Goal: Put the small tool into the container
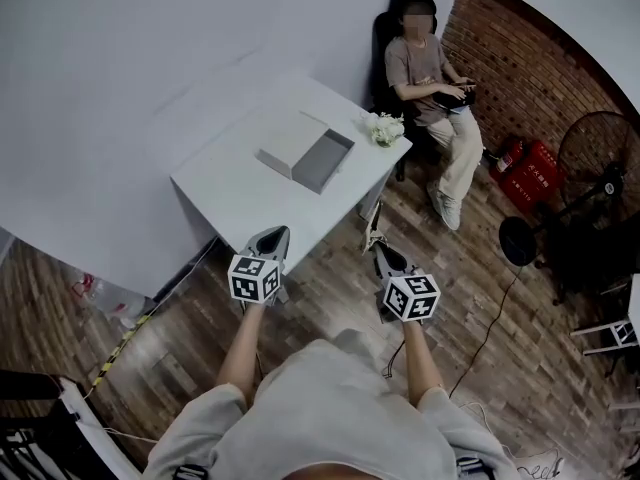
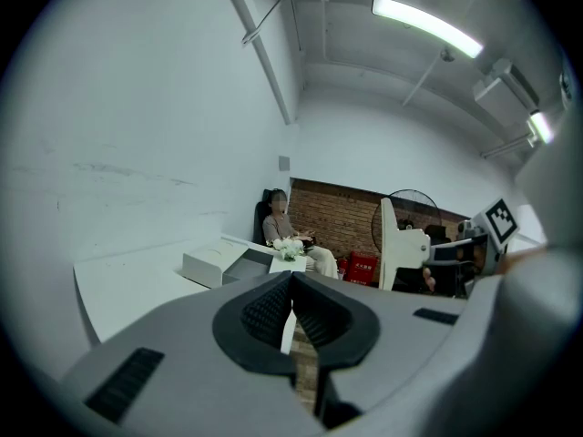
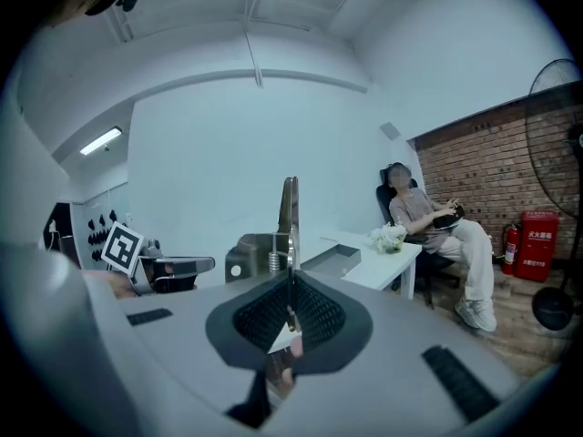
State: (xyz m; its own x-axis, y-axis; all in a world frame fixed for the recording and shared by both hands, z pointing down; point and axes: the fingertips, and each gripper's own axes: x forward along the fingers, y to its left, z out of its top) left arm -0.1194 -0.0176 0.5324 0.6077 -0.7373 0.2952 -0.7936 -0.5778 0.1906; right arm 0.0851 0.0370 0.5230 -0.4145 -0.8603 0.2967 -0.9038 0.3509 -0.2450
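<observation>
On the white table (image 1: 240, 193) ahead lies the container, an open box (image 1: 322, 161) with a grey inside and a white lid beside it. It also shows as the box (image 2: 215, 264) in the left gripper view and the box (image 3: 335, 259) in the right gripper view. My right gripper (image 1: 381, 254) is shut on a small metal tool (image 3: 289, 221), which sticks up out of the pads. The tool (image 1: 372, 231) hangs over the floor just short of the table's near corner. My left gripper (image 1: 272, 233) is shut with nothing in it, level with the right one at the table's edge.
A person (image 1: 432, 73) sits in a chair at the table's far end. White flowers (image 1: 384, 128) stand on the far corner. A standing fan (image 1: 598, 183) and red extinguishers (image 1: 528, 173) are by the brick wall at right. A cable (image 1: 490, 328) runs across the wooden floor.
</observation>
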